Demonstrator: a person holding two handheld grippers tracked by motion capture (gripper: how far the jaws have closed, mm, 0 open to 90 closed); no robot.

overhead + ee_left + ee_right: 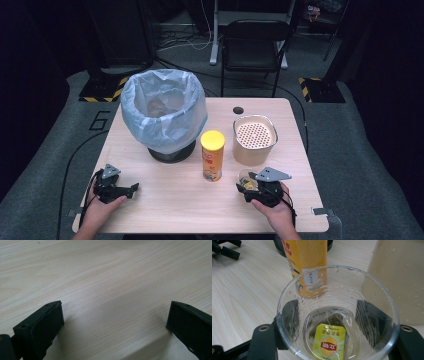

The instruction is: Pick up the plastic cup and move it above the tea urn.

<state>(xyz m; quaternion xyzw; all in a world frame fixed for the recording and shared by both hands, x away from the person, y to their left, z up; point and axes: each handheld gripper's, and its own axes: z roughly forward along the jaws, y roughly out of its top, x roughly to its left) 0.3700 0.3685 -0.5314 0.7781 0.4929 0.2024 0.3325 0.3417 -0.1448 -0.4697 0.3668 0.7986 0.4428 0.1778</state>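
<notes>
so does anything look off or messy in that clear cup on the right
Yes: the clear plastic cup, clamped between the right tongs, holds a used tea bag with its yellow paper tag fallen inside, and droplets cling to the wall. Droplets also speckle the beige perforated-lid container beside it. No puddle on the light wooden table.

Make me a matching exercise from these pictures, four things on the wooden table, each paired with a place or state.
Things:
1. clear plastic cup
2. yellow cylindrical can
3. bin lined with a pale blue bag
4. beige perforated-top container

Places or states:
A. upright mid-table
B. far left
C. between the right gripper's jaws, tea bag inside
D. far right, behind the cup

Pairs: 1-C, 2-A, 3-B, 4-D
</notes>
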